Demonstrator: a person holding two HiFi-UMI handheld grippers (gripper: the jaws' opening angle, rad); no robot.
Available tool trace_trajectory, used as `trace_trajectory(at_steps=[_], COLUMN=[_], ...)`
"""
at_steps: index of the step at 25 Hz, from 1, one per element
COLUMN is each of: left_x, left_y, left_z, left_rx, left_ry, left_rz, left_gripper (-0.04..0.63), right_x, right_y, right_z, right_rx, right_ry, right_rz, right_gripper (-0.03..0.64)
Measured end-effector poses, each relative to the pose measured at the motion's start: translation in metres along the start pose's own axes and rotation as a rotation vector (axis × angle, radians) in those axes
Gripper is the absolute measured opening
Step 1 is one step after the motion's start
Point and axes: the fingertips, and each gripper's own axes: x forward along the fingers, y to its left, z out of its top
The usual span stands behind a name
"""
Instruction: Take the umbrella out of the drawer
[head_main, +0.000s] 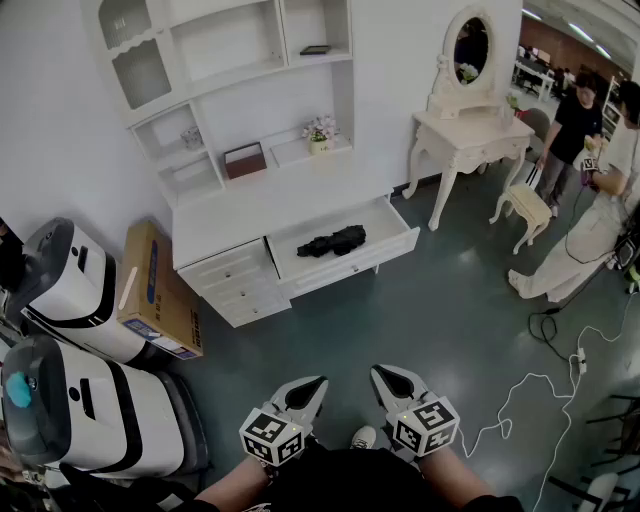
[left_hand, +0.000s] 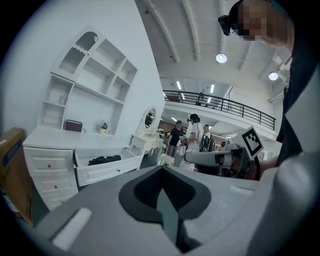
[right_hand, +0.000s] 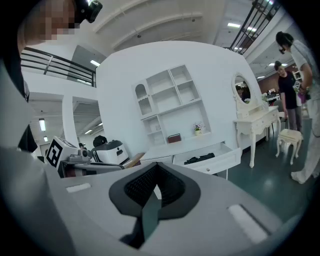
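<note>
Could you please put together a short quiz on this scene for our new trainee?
1. True or false: the drawer that holds the umbrella is pulled open.
2. Fill in: in the head view, the cardboard box stands to the ___ of the desk.
3. What does the right gripper hold? A) the umbrella B) nothing C) the cardboard box
Key: 1 true; 2 left; 3 B.
</note>
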Motion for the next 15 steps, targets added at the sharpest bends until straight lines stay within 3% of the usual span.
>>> trace_trajectory(at_steps=[15], left_x=[0.0085], left_y=[0.0049], left_z=[-0.0028], left_rx=[-0.007], left_ry=[0.009], left_rz=[0.011], left_gripper=[0.000], right_x=[0.0067], right_y=[-0.0056], right_z=[0.0009], right_rx=[-0.009], right_ry=[-0.007], right_rz=[0.021], right_gripper=[0.028])
